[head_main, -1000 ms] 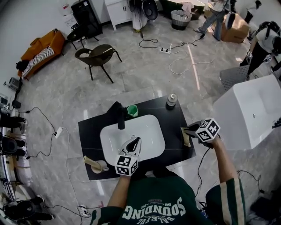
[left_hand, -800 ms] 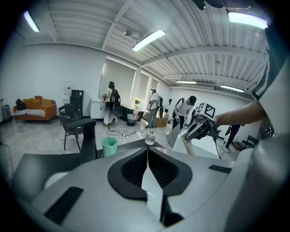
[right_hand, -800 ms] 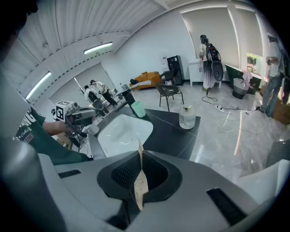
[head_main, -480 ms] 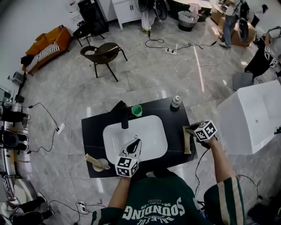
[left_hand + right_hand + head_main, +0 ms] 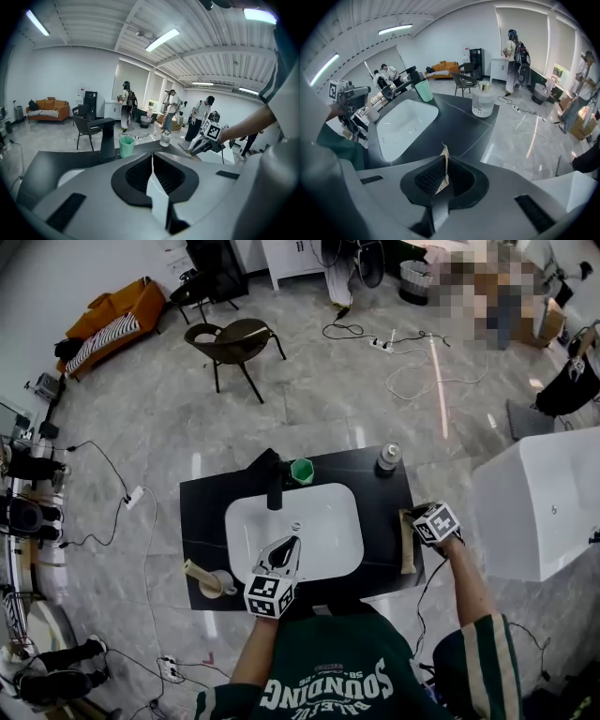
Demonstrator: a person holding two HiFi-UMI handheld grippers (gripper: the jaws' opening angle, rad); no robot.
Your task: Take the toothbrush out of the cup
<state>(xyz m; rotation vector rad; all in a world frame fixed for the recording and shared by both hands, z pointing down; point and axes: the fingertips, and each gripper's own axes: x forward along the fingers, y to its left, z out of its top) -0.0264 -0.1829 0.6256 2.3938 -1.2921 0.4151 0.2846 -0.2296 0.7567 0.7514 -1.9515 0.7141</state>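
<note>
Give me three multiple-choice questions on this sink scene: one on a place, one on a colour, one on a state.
1. Where does the green cup stand?
A in the basin
B beside the black faucet
C on the floor

2. What colour is the sink basin?
A white
B blue
C red

3. How is the right hand-held gripper?
A wide open
B shut on a thin beige strip
C out of view

Answers:
1 B, the cup stands just right of the faucet.
2 A, the basin is white against the black counter.
3 B, its own view shows the strip pinched between closed jaws.
</note>
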